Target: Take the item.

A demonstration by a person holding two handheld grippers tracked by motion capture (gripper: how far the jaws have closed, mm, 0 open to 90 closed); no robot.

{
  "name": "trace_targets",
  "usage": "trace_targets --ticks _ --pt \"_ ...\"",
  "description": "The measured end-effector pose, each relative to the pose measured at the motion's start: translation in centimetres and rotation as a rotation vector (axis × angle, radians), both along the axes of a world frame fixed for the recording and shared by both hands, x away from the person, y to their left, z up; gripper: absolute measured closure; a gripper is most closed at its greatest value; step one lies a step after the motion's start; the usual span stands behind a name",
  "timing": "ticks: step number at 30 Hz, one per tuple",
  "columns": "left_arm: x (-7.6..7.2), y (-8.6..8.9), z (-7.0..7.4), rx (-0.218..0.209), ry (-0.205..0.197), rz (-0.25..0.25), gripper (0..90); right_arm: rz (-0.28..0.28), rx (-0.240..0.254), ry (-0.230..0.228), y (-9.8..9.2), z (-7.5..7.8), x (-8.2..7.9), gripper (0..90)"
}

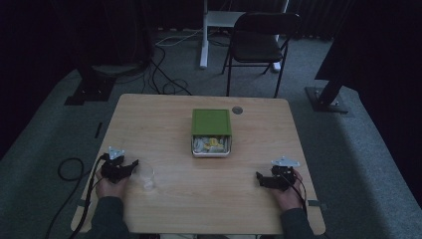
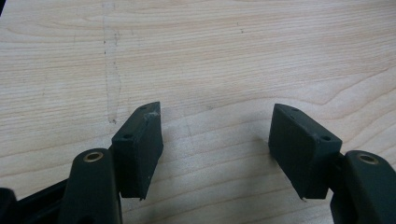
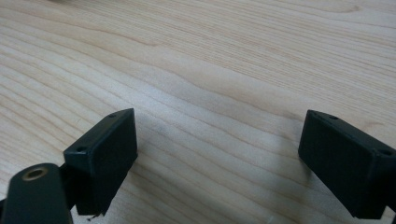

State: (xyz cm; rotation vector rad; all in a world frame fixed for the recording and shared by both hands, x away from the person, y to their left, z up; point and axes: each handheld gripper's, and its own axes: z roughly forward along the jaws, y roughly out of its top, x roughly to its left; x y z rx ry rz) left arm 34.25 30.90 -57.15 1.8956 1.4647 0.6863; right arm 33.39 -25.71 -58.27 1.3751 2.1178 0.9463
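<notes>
The left gripper (image 1: 133, 166) is held with jaws spread and empty — a clear plastic cup (image 1: 144, 177) sits just beside its tips, toward the table's middle. The right gripper (image 1: 260, 178), likewise spread and empty, is well apart from it, so the left is judged nearer.

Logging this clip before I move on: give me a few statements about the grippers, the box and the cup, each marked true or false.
1. The left gripper is open with bare table between its fingers. True.
2. The right gripper is shut on a cup. False: it is open over bare wood.
3. The green lid fully covers the box. False: the near end is uncovered, showing contents.
4. A clear cup stands beside the left gripper. True.
5. The box sits at the table's near right corner. False: it sits around the middle.
</notes>
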Motion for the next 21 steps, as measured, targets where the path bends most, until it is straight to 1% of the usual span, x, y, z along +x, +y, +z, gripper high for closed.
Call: trace_targets --ticks 11,13,14,16,18,21 --pt "0.02 -0.02 0.01 0.001 0.001 0.001 36.0 0.007 0.001 -0.005 0.01 0.02 -0.09 13.8" --pt "0.02 -0.02 0.01 0.001 0.001 0.001 36.0 0.008 -0.001 0.002 0.06 0.11 -0.1 14.4" --pt "0.02 -0.02 0.01 0.001 0.001 0.001 36.0 0.007 -0.003 0.005 0.08 0.14 -0.1 15.2" --pt "0.02 -0.02 0.01 0.001 0.001 0.0 36.0 0.014 -0.006 0.006 0.13 0.3 -0.26 21.5" --pt "0.02 -0.02 0.01 0.001 0.001 0.0 36.0 0.02 -0.015 -0.002 0.28 0.48 -0.47 22.8" --pt "0.02 -0.02 0.01 0.001 0.001 0.0 36.0 0.019 -0.006 -0.007 0.37 0.73 -0.64 25.3"
